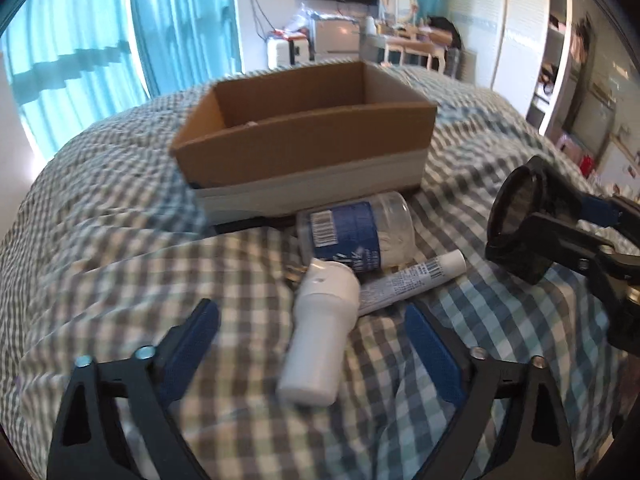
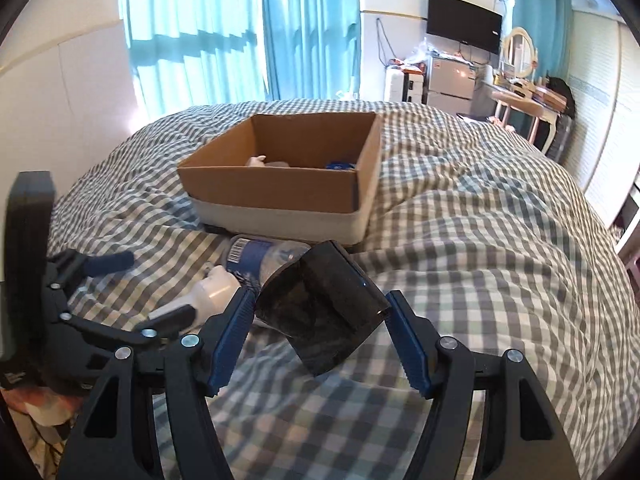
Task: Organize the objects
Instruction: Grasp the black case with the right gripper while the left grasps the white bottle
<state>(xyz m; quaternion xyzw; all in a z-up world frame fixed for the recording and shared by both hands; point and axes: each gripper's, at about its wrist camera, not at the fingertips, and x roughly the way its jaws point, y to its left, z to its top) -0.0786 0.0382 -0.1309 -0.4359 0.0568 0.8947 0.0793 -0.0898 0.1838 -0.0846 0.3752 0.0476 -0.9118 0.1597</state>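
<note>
An open cardboard box [image 1: 304, 136] stands on the checked bedspread, also in the right wrist view [image 2: 280, 188], with a few small items inside. In front of it lie a clear plastic bottle with a blue label [image 1: 356, 230], a white bottle [image 1: 320, 340] and a white tube [image 1: 412, 280]. My left gripper [image 1: 312, 344] is open, its blue pads either side of the white bottle. My right gripper [image 2: 320, 320] is shut on a dark translucent cup [image 2: 324, 312], held above the bed; the cup also shows in the left wrist view [image 1: 516, 224].
The checked bedspread [image 2: 480, 240] covers the bed all round. Blue curtains [image 2: 240, 40] hang behind. A dressing table [image 2: 524, 96], a TV and a small fridge stand at the far wall.
</note>
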